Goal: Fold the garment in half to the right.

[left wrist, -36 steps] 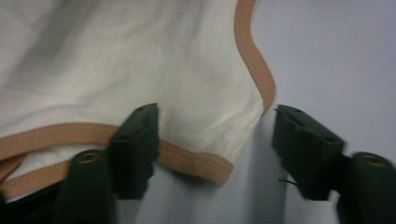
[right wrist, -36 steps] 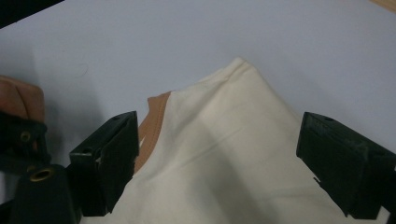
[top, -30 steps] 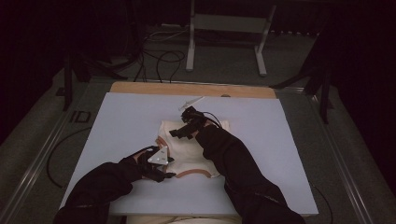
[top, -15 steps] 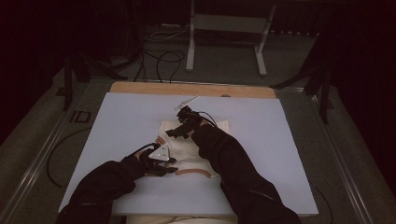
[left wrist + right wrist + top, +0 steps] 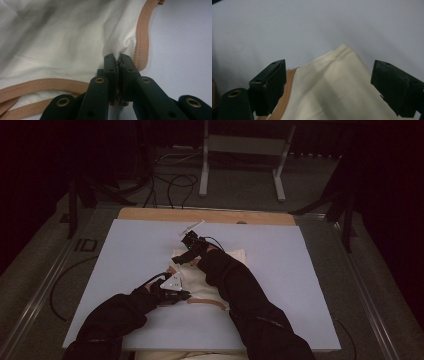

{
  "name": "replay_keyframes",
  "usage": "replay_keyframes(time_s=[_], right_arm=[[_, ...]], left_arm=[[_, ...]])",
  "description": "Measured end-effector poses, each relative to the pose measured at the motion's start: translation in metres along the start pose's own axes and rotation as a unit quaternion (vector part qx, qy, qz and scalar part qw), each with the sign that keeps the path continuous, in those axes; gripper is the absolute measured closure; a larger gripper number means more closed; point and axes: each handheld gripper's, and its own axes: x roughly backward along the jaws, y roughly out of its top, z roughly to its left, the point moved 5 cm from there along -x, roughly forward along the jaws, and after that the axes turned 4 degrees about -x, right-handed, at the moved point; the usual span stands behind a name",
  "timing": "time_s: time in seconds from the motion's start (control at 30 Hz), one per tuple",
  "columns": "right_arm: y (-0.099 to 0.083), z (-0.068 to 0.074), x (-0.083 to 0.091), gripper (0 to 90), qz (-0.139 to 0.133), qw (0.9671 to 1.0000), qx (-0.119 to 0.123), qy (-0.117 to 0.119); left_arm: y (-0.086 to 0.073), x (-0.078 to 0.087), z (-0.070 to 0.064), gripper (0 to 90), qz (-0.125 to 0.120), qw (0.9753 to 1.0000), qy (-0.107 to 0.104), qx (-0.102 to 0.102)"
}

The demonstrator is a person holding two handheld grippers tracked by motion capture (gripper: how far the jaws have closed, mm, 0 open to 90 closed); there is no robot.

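On the pale tabletop (image 5: pixel 280 270) lies one cream garment (image 5: pixel 200 280) with tan binding. Your left gripper (image 5: pixel 117 60) is clamped tight on its bound edge. Your right gripper (image 5: pixel 327 82) gapes wide, holding nothing; the garment's far corner (image 5: pixel 343 48) lies dead ahead between its jaws, nearer this hand.

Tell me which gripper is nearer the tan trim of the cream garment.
Left. The left gripper is shut on the cream garment right beside its tan trim; the right gripper hovers open over a plain corner.
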Motion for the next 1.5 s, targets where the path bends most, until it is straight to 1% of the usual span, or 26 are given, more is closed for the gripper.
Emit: replay_keyframes(time_s=[0.03, 0.1, 0.23, 0.37, 0.43, 0.47, 0.5, 0.53, 0.57, 0.67, 0.8, 0.83, 0.9, 1.1, 1.2, 1.33, 1.4, 1.5], right_arm=[[0.002, -0.001, -0.002, 13.3, 0.004, 1.0000, 0.000, -0.004], [0.006, -0.002, -0.005, 14.5, 0.006, 1.0000, -0.003, -0.002], [0.013, -0.006, -0.012, 21.1, 0.008, 0.9999, -0.002, -0.011], [0.018, -0.007, -0.019, 25.4, 0.012, 0.9998, -0.006, -0.015], [0.019, -0.009, -0.023, 30.9, 0.013, 0.9997, -0.007, -0.018], [0.020, -0.009, -0.024, 31.5, 0.015, 0.9996, -0.008, -0.021], [0.020, -0.010, -0.027, 35.2, 0.019, 0.9996, -0.005, -0.022], [0.020, -0.011, -0.028, 36.4, 0.021, 0.9995, -0.005, -0.023], [0.020, -0.011, -0.030, 37.0, 0.027, 0.9993, -0.005, -0.026], [0.021, -0.012, -0.034, 41.0, 0.032, 0.9992, -0.004, -0.024], [0.021, -0.013, -0.041, 43.2, 0.043, 0.9986, -0.001, -0.029], [0.020, -0.014, -0.043, 44.6, 0.045, 0.9984, 0.000, -0.033], [0.020, -0.013, -0.046, 47.7, 0.050, 0.9983, 0.000, -0.031], [0.019, -0.012, -0.052, 54.4, 0.058, 0.9977, 0.009, -0.032], [0.018, -0.012, -0.054, 56.9, 0.065, 0.9971, 0.021, -0.035], [0.018, -0.013, -0.053, 63.4, 0.070, 0.9961, 0.032, -0.043], [0.018, -0.012, -0.053, 67.8, 0.073, 0.9955, 0.036, -0.048], [0.018, -0.013, -0.052, 80.1, 0.077, 0.9942, 0.046, -0.058]], left_arm=[[0.000, 0.000, 0.000, 86.3, 0.000, 1.0000, 0.000, 0.000], [0.000, 0.000, 0.000, 86.4, -0.001, 1.0000, 0.000, 0.001], [0.000, 0.000, 0.000, 86.4, 0.001, 1.0000, 0.002, -0.003], [0.000, 0.000, 0.000, 86.4, 0.002, 1.0000, 0.005, -0.006], [0.001, 0.000, 0.000, 86.4, 0.003, 1.0000, 0.005, -0.006], [0.001, 0.000, 0.000, 86.4, 0.003, 1.0000, 0.005, -0.006], [0.001, 0.000, 0.000, 86.4, 0.003, 1.0000, 0.006, -0.007], [0.001, 0.000, 0.000, 86.4, 0.005, 0.9999, 0.005, -0.009], [0.001, 0.000, 0.000, 86.4, 0.004, 1.0000, 0.005, -0.008], [0.001, 0.000, 0.000, 86.4, 0.005, 1.0000, 0.004, -0.007], [0.001, 0.000, -0.001, 86.4, 0.008, 0.9999, 0.004, -0.008], [0.001, 0.000, -0.001, 86.4, 0.007, 0.9999, 0.004, -0.008], [0.001, 0.000, -0.001, 86.4, 0.007, 0.9999, 0.005, -0.008], [0.000, 0.000, 0.000, 86.5, 0.003, 1.0000, -0.001, -0.003], [0.001, 0.000, 0.000, 86.5, 0.004, 1.0000, -0.001, -0.004], [0.001, 0.000, 0.000, 86.5, 0.008, 1.0000, -0.001, -0.006], [0.001, 0.000, 0.000, 86.5, 0.009, 0.9999, 0.001, -0.007], [0.001, 0.000, 0.000, 86.5, 0.011, 0.9999, 0.001, -0.005]])
